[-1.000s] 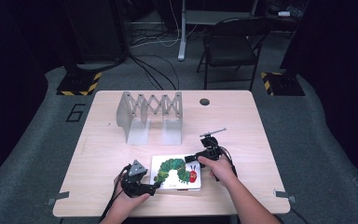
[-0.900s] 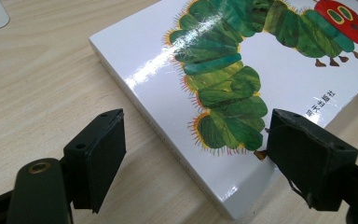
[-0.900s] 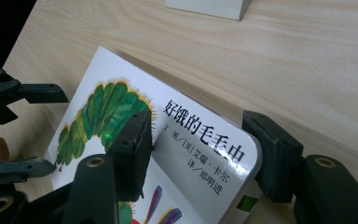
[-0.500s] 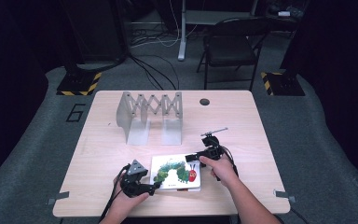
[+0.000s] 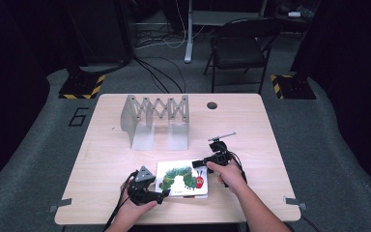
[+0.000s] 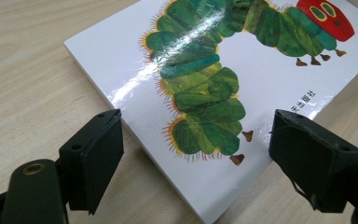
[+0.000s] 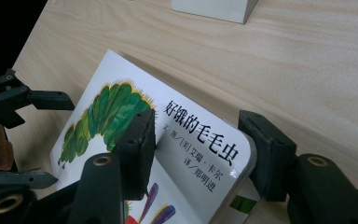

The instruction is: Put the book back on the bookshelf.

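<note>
The right gripper [image 5: 200,163], at the lower middle of the high view, has just been closing its jaws on the picture book [image 5: 182,179]. In the right gripper view one jaw lies on top of the cover [image 7: 200,140] and the other sits at its edge, with coloured inner pages showing beneath, so the jaws seem to be clamped on the lifted cover. I judge that the book is starting to be opened. Since a second ago the book itself has hardly shifted; it lies on the desk [image 5: 106,150] near its front edge, between the two hands.

The left gripper [image 6: 196,154] has its jaws apart, astride the book's near corner without pressing it; they have just been opening a little.

How firmly the right jaws pinch is hard to tell. The book's lower corner is cut off in the left gripper view. The grey accordion rack [image 5: 155,118] stands well behind, untouched.
</note>
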Tool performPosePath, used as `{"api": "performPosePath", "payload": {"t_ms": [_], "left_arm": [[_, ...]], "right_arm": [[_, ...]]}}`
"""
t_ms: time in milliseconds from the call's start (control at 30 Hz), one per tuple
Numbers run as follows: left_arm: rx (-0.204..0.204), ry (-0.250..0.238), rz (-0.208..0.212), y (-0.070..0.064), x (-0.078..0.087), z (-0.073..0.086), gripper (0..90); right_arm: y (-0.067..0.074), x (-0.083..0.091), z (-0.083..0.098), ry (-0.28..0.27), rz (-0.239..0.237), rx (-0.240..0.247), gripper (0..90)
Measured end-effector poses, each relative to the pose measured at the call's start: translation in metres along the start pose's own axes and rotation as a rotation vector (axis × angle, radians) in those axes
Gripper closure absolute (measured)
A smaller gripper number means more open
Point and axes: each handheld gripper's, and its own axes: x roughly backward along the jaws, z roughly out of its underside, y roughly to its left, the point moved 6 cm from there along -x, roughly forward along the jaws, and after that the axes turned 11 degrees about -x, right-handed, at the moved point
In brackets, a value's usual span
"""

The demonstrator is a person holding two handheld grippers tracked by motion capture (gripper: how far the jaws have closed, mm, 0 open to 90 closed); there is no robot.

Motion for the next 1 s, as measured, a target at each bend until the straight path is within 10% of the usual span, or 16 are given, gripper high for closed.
{"api": "performPosePath", "payload": {"t_ms": [1000], "left_arm": [[-0.048,0.008,-0.039,-0.0023,-0.0051,-0.0009,9.8]], "right_arm": [[0.0043,0.0028,0.0010,-0.017,0.017,0.030,46.7]]}}
